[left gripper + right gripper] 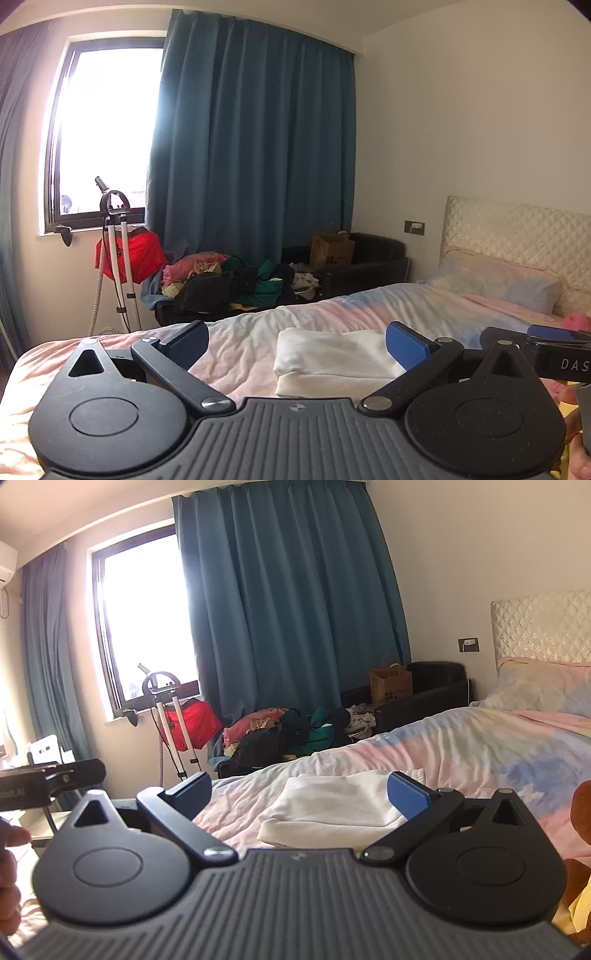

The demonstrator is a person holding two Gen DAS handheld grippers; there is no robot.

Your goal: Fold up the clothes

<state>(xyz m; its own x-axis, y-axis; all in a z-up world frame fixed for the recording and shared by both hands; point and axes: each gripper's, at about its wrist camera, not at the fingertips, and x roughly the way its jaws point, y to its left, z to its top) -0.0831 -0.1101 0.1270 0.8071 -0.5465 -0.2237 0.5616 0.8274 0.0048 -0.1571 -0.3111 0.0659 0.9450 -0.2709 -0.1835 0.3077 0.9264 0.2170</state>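
Nearest: left gripper (295, 341) and right gripper (299, 794), both held level above the near edge of the bed (110, 354). Each has its jaws spread wide with nothing between them. Blue pads (406, 349) clean of cloth.

Just beyond the fingertips: white garment (332, 354) lying on the pastel bedspread, toward the near edge, roughly mid-width. It reads as a compact rectangle with stacked layers showing along its front edge, so it lies folded. Whether a further fold is wanted, cannot say. Both tools face it squarely, probably so either side can be taken.

View differences: the left camera catches the right tool's body at its right margin and something pink (576, 319) on the bed toward the headboard. The right camera shows the garment (332, 805) with a looser, rumpled far edge and a ribbed white scrap behind it; also a brown furry object (581, 812) at the right margin, unidentified, and a hand (9, 864) at the left.

Farther: pillow (535, 690) at the quilted headboard (543, 624).

Beyond the bed's far edge: heap of mixed clothes (229, 277), likely waiting stock; paper bag (330, 251); garment steamer stand (118, 254); teal curtain (251, 147); window (107, 129).
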